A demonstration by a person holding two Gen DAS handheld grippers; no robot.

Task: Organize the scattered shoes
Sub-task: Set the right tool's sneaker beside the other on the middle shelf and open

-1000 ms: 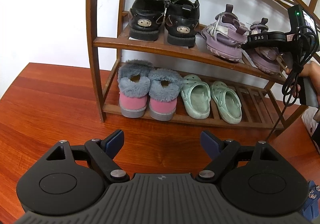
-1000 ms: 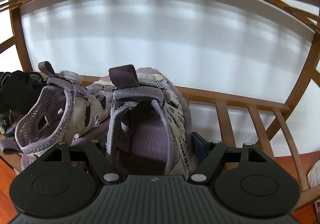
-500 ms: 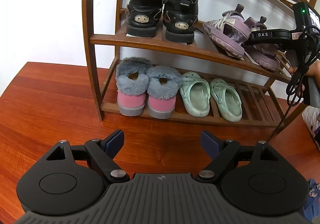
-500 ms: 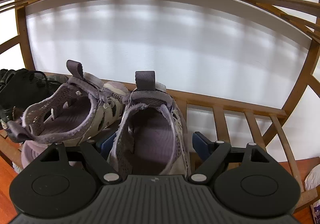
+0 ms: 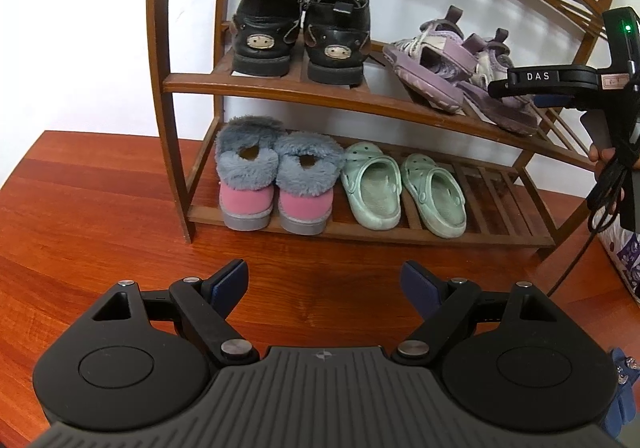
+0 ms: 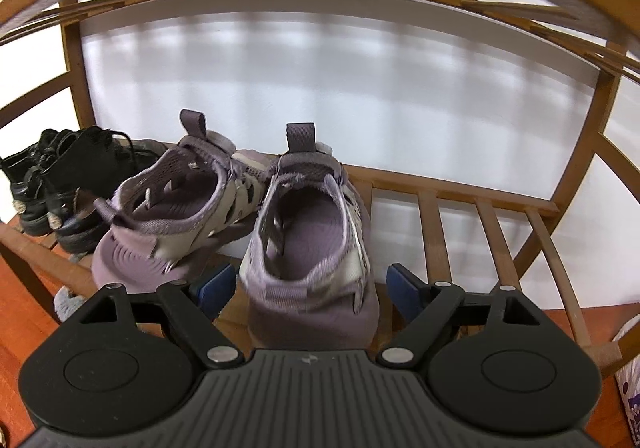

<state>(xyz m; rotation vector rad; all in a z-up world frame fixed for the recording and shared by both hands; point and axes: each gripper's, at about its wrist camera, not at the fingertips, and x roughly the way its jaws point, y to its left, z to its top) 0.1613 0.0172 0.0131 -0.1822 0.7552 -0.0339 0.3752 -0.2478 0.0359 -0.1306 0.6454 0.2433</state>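
Look at the purple sandal (image 6: 312,240). Stands flat on the middle shelf (image 6: 460,208) of the shoe rack, heel toward the right tongs (image 6: 310,286), at 12 o'clock from them. Was pinched a moment ago; not any more. Spread wide now, those tongs, and pulled back a little. Heel between the two blue pads, but with a gap on each side, so no touching.

Look next at 10 o'clock, at the other purple sandal (image 6: 176,208). Stood straighter before; leans over on its side now, sole showing, toe end against its partner. Looks bumped during the putting down. Probably needs a small push to stand up again.

Farther along at 9 o'clock, find the black shoes (image 6: 60,184), side by side on the same shelf.

Down on the bottom shelf, seen from the left side: the pink furry boots (image 5: 276,184) at 11 o'clock from the left tongs (image 5: 326,284) and the green clogs (image 5: 400,188) at 1 o'clock. Neat pairs, both.

Left tongs spread too, holding nothing, hanging over the red wood floor (image 5: 100,228), same as before.

No shoes to see lying on the floor. Seems nearly done, apart from the tipped sandal.
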